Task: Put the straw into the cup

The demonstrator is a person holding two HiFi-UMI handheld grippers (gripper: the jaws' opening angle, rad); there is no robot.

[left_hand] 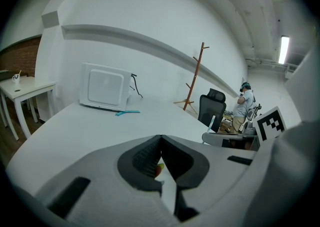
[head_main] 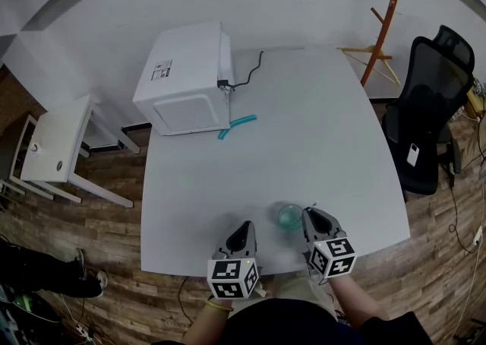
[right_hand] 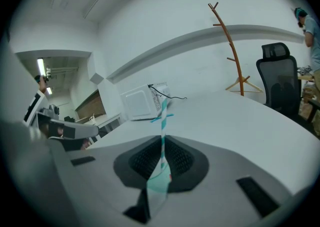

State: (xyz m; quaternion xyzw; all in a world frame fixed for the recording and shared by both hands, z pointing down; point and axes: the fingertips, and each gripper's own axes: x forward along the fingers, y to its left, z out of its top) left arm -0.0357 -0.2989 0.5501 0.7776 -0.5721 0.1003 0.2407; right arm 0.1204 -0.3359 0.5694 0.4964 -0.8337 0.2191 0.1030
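Observation:
A clear teal cup [head_main: 289, 217] stands near the table's front edge. My right gripper [head_main: 310, 216] sits just right of the cup, with a bit of straw sticking up above its tips. In the right gripper view, that gripper [right_hand: 162, 143] is shut on a teal-and-white striped straw [right_hand: 163, 116] that stands upright between the pads. My left gripper [head_main: 244, 228] rests on the table left of the cup. Its jaws [left_hand: 160, 138] are shut with nothing held. Two loose teal straws [head_main: 237, 123] lie far off beside the white box.
A white microwave-like box [head_main: 188, 81] with a black cable [head_main: 249, 74] stands at the table's far left. A black office chair [head_main: 429, 108] and an orange coat stand [head_main: 383, 24] are to the right, and a small white side table [head_main: 57, 146] to the left. A person [left_hand: 245, 98] stands in the background.

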